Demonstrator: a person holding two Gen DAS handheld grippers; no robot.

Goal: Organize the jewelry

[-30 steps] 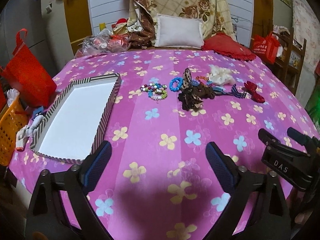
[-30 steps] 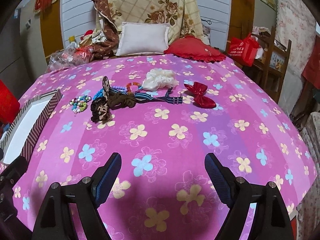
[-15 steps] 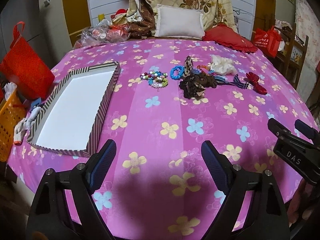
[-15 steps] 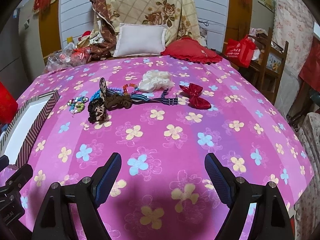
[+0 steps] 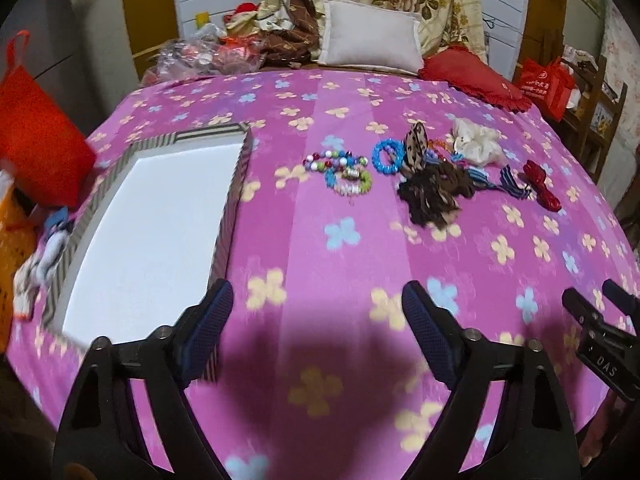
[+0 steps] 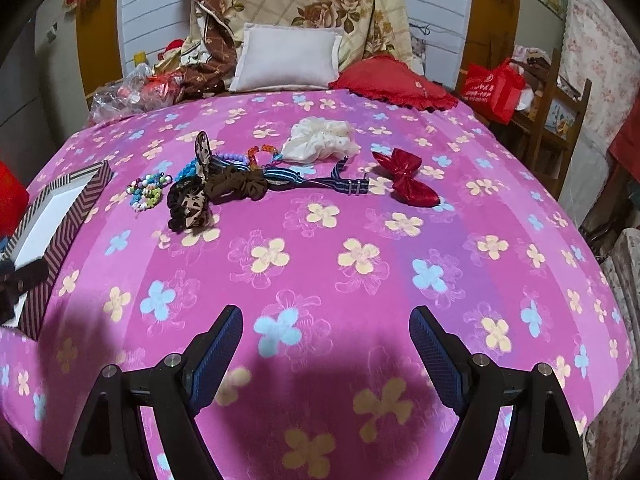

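Observation:
A striped box lid with a white inside (image 5: 152, 232) lies on the pink flowered bedspread at the left; its edge shows in the right wrist view (image 6: 76, 208). Beaded bracelets (image 5: 340, 172) (image 6: 146, 194), a blue bead bracelet (image 5: 386, 156), brown scrunchies (image 5: 434, 190) (image 6: 212, 192), a striped ribbon (image 6: 316, 180), a white scrunchie (image 5: 478, 142) (image 6: 320, 140) and a red bow (image 5: 542, 184) (image 6: 408, 178) lie mid-bed. My left gripper (image 5: 316, 332) is open and empty beside the lid's near corner. My right gripper (image 6: 326, 350) is open and empty, well short of the pile.
A white pillow (image 6: 286, 58), a red cushion (image 6: 394, 84) and bedding are at the bed's head. A red bag (image 5: 34, 128) and an orange basket (image 5: 10, 252) stand off the left edge. A wooden rack with a red bag (image 6: 494, 88) stands at the right.
Both grippers have moved forward toward the accessories. The left view has shifted closer to the box lid. Both stay open and nothing on the bed has moved.

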